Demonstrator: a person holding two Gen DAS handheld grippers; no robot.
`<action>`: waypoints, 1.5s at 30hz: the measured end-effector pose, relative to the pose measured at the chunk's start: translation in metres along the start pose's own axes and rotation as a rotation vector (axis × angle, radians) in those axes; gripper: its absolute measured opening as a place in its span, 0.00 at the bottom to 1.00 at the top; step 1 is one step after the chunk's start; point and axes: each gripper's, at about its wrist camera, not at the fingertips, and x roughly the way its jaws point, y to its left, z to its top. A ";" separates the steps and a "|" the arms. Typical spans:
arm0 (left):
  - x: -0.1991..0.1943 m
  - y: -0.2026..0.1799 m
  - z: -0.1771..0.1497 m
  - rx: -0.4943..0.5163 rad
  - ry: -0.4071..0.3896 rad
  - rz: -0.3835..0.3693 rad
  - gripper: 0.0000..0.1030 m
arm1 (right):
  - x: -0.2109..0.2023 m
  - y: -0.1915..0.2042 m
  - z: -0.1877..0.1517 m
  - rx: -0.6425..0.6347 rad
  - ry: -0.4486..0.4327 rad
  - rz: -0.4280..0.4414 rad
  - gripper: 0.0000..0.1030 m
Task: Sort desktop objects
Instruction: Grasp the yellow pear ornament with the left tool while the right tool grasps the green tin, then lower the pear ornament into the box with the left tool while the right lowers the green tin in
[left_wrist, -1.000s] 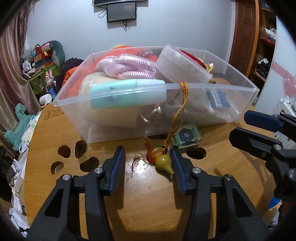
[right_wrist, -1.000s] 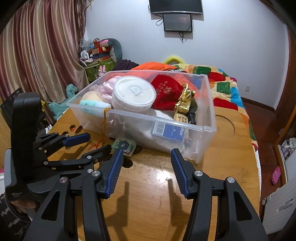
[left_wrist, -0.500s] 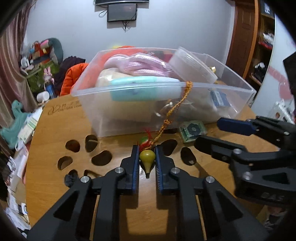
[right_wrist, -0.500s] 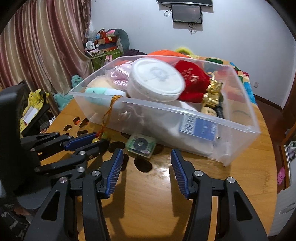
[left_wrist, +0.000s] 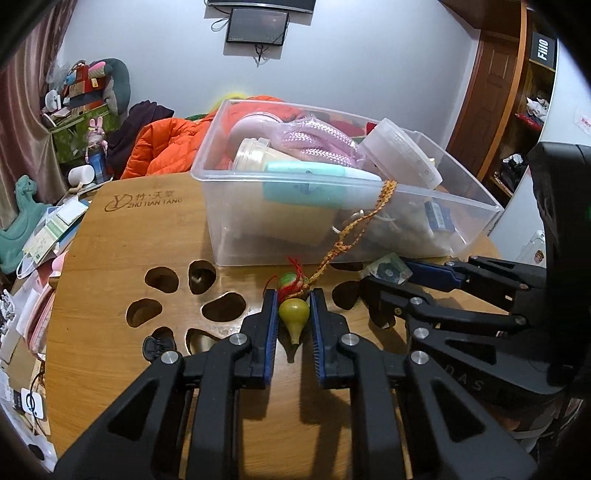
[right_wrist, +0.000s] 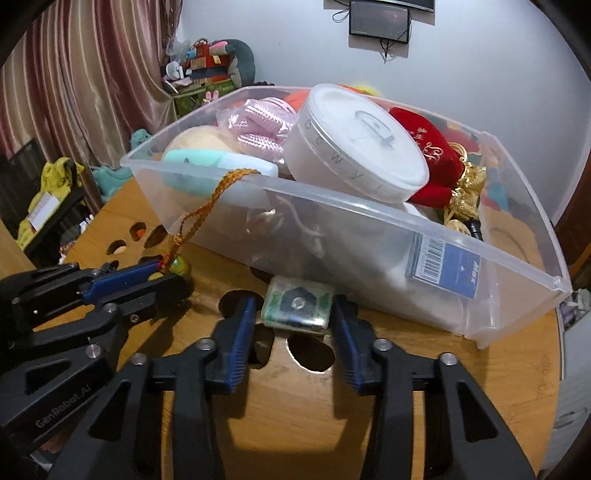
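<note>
— Where's the green packet (right_wrist: 296, 308)?

— Dead ahead between my right gripper (right_wrist: 293, 326) tips, long axis crosswise; jaws have just been closing, barely touching it. My left gripper (left_wrist: 293, 323) is clamped on the gourd charm (left_wrist: 293, 314).

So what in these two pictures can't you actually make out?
- Bottom of the clear bin, both views: buried under the round tub and other things.
- Cord's far end, both views: lost inside the bin.
- Green square item's contact with the right hand-held gripper, right wrist view: too close to tell.
</note>
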 end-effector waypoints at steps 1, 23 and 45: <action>0.000 0.002 0.001 0.000 -0.002 0.002 0.16 | 0.000 -0.001 0.000 -0.001 -0.001 -0.007 0.30; -0.044 -0.024 0.022 0.065 -0.121 0.048 0.16 | -0.080 -0.020 -0.007 0.046 -0.179 0.038 0.30; -0.025 -0.024 0.072 0.110 -0.175 0.061 0.16 | -0.083 -0.063 0.019 0.110 -0.229 -0.015 0.30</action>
